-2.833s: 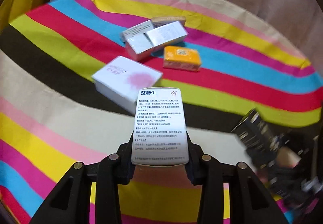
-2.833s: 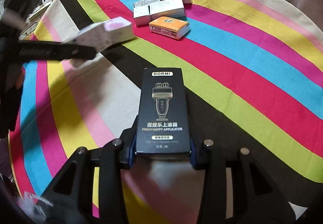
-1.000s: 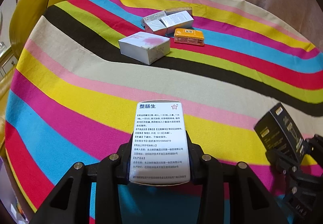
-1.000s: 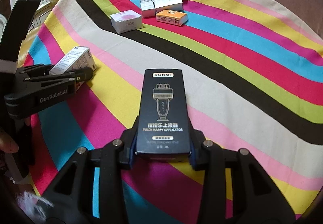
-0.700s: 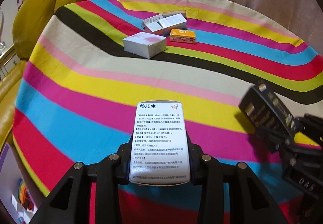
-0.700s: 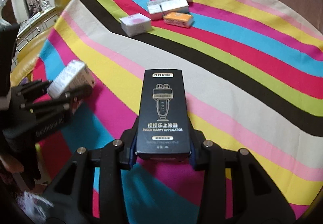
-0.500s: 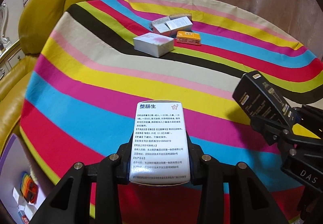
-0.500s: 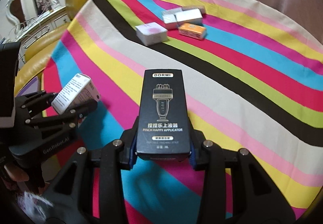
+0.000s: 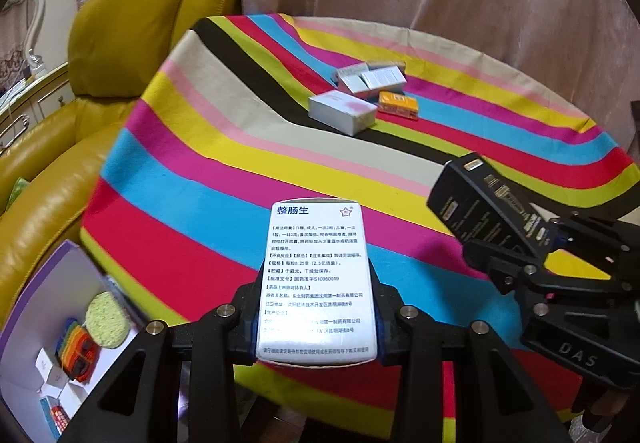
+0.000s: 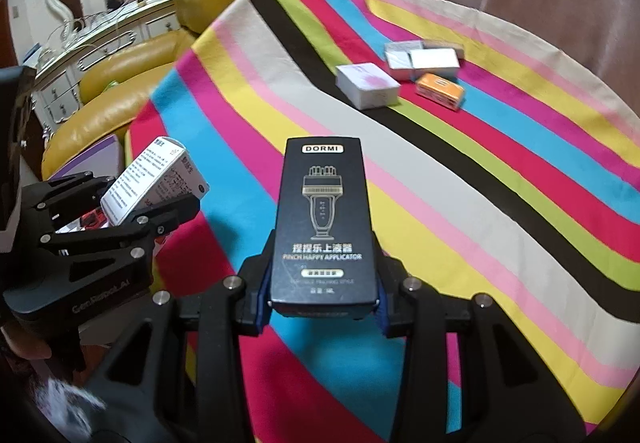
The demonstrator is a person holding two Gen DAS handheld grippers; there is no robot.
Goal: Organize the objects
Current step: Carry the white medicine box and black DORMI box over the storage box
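A white medicine box [image 9: 316, 279] and a black DORMI applicator box [image 10: 324, 223] are clamped lengthwise between closed fingers, the open purple-rimmed storage box [image 9: 44, 327] lying near-left, nearer the left gripper [image 9: 316, 327].

We count 1 white printed medicine carton [image 9: 316, 279], 1 black DORMI applicator box [image 10: 322, 219], 1 white-and-pink box [image 9: 342, 111], 1 orange box [image 9: 398, 104], 3 silver-white cartons [image 9: 372, 79], and 2 black tongs [image 9: 316, 317].

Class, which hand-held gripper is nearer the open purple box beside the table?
Left. The left hand-held gripper is near the table edge above the purple box; the right hand-held gripper is further right.
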